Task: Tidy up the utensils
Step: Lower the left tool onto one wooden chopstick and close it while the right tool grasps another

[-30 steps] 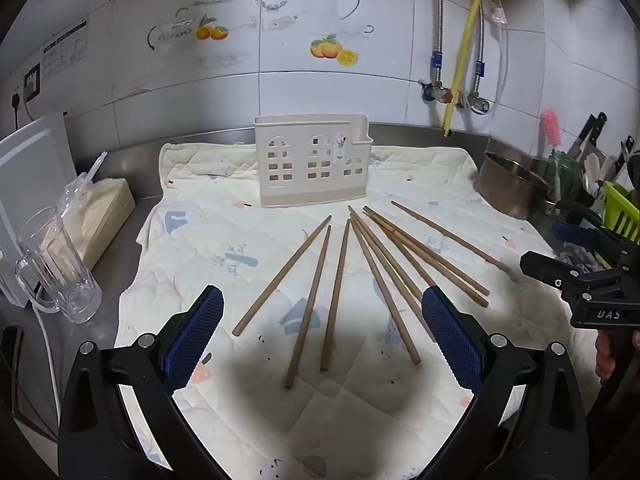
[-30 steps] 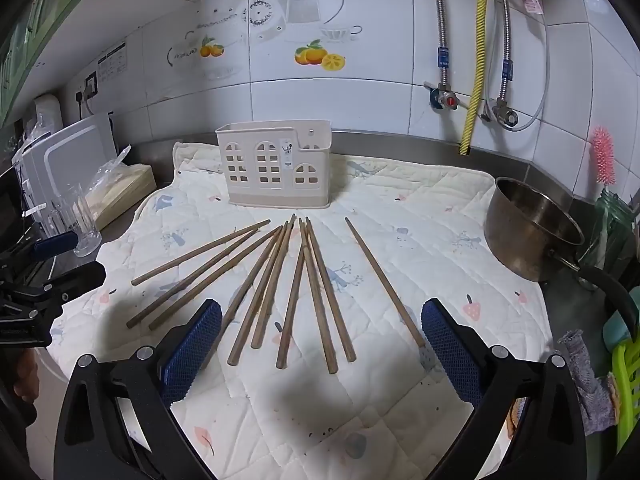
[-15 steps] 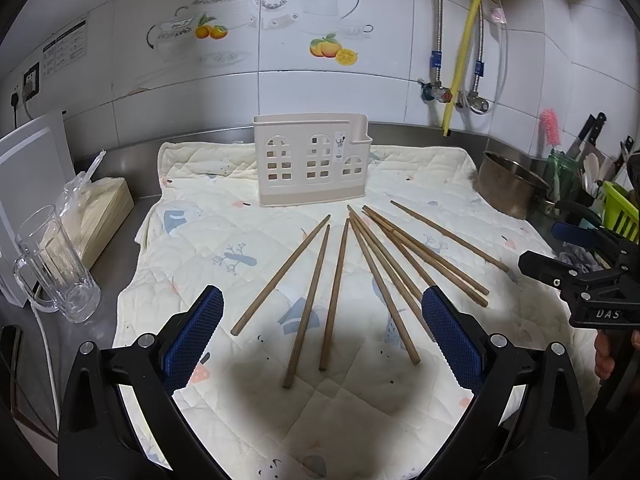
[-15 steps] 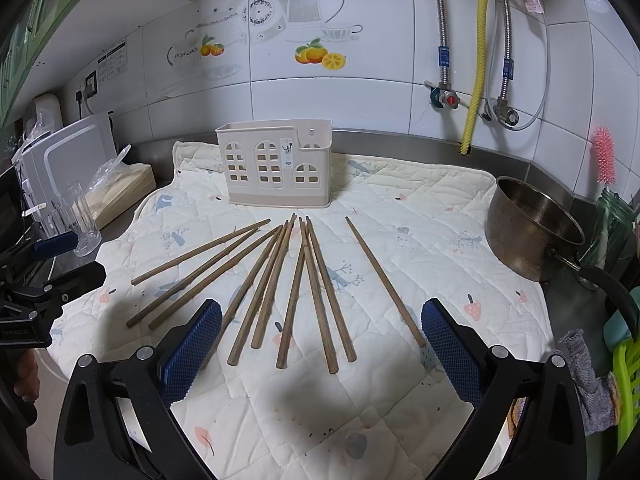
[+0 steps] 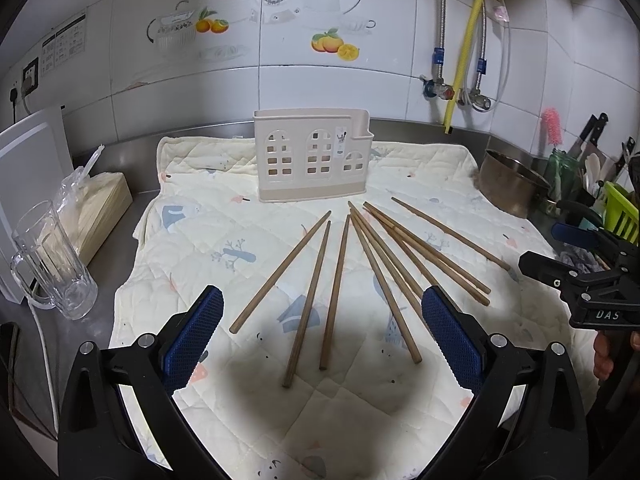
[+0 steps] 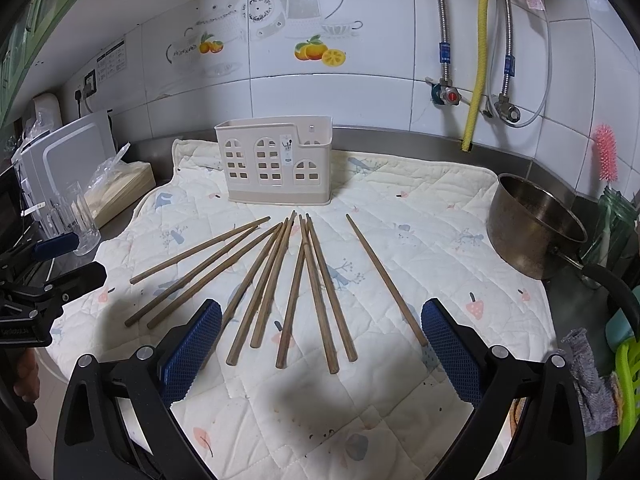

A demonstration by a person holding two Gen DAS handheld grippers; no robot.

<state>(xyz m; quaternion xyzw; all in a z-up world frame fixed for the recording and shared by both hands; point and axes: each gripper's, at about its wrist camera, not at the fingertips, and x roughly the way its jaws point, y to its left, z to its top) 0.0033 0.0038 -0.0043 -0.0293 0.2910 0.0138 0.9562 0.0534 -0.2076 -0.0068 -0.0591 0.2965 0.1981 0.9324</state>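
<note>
1. Chopsticks lie fanned out flat on the quilted cloth, their far tips converging just in front of the cream utensil holder, which stands upright and, as far as we can see, with nothing in it

2. Our left gripper hovers over the near ends of the fan with its jaws spread wide and nothing between them; our right gripper does the same from its side, also wide apart and holding nothing

3. We judge the task barely begun: no stick is lifted yet

4. To do the pick well, we would choose an outlying stick, such as the lone one on the right in the right wrist view, since the middle ones touch or cross

5. We would close across its width near the thick end, so it tips upright for the holder

6. A glass mug and a steel pot flank the cloth; we should swing clear of them
</note>
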